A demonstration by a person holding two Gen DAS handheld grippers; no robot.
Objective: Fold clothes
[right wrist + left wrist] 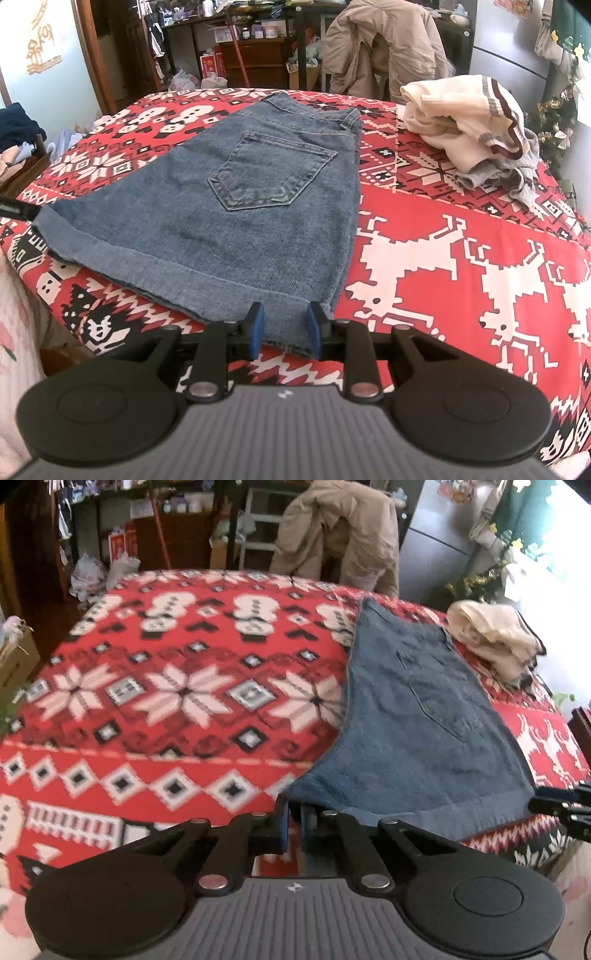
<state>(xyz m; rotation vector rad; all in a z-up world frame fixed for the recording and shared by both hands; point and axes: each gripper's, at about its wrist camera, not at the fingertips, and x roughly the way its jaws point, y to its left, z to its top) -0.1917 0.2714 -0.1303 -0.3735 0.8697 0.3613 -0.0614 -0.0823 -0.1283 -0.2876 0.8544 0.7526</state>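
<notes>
The denim shorts [258, 206] lie flat on a table covered by a red, white and black knitted-pattern blanket [461, 229], with a stitched patch pocket [271, 171] facing up. The cloth is mid-blue twill, folded in half lengthwise, so it forms a trapezoid: narrow at the waistband, wide at the turned-up leg cuff. Its long axis runs from the cuff at the near table edge to the waistband at the far side, leaning slightly right in the right wrist view.

At the near right corner of the cuff, the right gripper [284, 325] has its blue-padded fingers [258, 325] spread apart, one on each side of the hem; whether they touch the cloth cannot be told. At the near left corner, the left gripper [293, 823] has its fingers pressed nearly together, pinching the cuff corner of the shorts [413, 716].

To the right of the shorts, beyond the waistband end, a crumpled pile of cream knitwear [465, 122] with maroon and grey striped ribbing sits on the blanket, apart from the denim. Behind the shorts, past the far table edge, a tan jacket [384, 44] is draped over a chair.
</notes>
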